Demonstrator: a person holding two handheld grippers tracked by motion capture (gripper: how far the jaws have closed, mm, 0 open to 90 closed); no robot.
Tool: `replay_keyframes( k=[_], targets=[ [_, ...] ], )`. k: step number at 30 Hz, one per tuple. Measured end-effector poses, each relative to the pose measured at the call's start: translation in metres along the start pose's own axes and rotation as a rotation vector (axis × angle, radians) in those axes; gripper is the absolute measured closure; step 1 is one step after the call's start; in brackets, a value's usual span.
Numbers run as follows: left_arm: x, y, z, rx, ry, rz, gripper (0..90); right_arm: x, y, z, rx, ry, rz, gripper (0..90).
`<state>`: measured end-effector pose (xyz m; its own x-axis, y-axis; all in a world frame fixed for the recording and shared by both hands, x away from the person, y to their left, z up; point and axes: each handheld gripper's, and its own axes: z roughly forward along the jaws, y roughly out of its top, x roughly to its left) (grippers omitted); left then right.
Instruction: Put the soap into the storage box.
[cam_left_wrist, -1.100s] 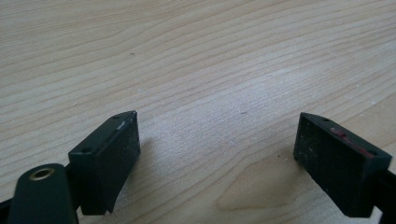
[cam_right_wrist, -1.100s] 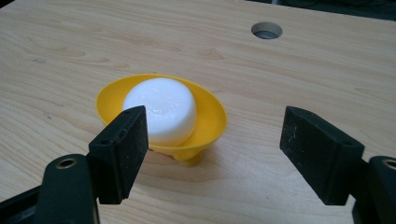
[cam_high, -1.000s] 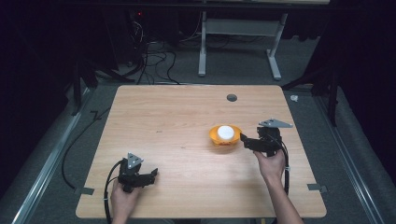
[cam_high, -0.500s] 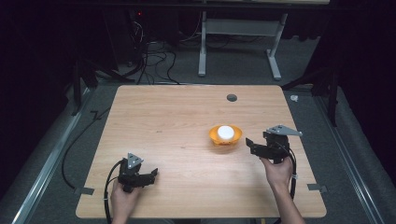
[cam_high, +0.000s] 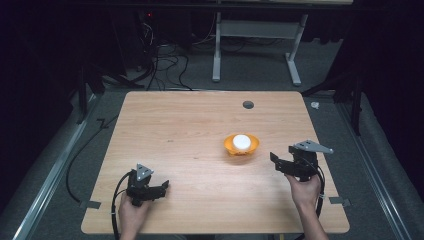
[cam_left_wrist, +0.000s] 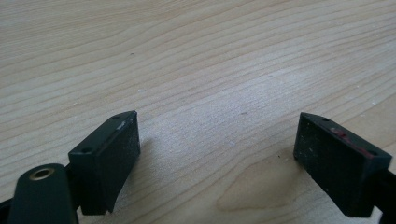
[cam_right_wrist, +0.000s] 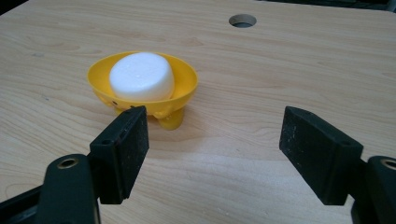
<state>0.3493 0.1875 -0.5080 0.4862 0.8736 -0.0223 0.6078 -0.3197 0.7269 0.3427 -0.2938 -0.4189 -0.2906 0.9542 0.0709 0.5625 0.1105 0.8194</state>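
The high view looks forward and down from above the near edge of the light wooden tabletop (cam_high: 200, 130), taking in its whole surface and the dark floor beyond. The left gripper view sits very close to the wood grain at the near left, angled down. The right gripper view looks low from the near right toward the far left; it shares with the high view the yellow plastic bowl (cam_right_wrist: 184, 84) holding a white round block (cam_right_wrist: 141, 76) and the round cable hole (cam_right_wrist: 242, 20).

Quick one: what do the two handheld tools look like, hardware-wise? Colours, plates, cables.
Both are black. The left tool carries a small grey three-cornered plate on top and trails a black cable. The right tool has a larger grey plate and its own black cable. Each has two blocky black jaws; no sleeves show on the forearms.
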Motion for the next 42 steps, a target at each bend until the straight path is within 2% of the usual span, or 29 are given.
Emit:
replay_keyframes(
  k=[24,42],
  targets=[
    [0.000,0.000,0.000,0.000,0.000,0.001,14.9,-0.010,-0.022,-0.015,-0.015,-0.015,0.024,25.3],
    [0.000,0.000,0.000,0.000,0.001,0.000,14.9,-0.012,-0.052,-0.016,0.004,-0.002,0.071,26.9]
  ],
)
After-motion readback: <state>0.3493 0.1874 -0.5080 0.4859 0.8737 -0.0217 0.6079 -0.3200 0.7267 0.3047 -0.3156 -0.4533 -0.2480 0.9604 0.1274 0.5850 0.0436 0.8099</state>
